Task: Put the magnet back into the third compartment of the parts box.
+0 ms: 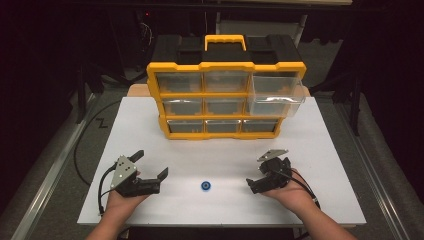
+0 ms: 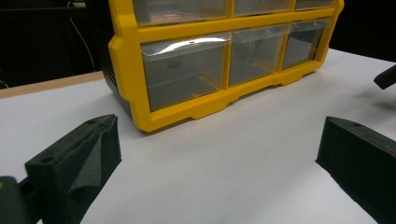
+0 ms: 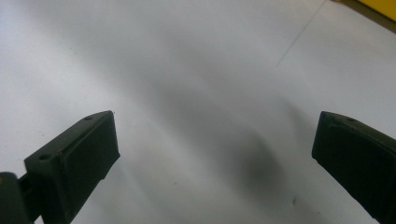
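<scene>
Grippers rest on the table (image 1: 320, 150), both gaping wide and holding nothing. Left gripper (image 1: 151, 164) lies left of the blue disc (image 1: 205, 185), right gripper (image 1: 253, 172) right of it, each apart from it. Disc looks like a small wheel, though it is too tiny to tell. Beyond it stands the yellow organizer (image 1: 226, 100), one upper right drawer (image 1: 276, 95) pulled out.

Lab bench, white table (image 1: 320, 150), yellow drawer organiser (image 1: 226, 100), dark surroundings, cables
</scene>
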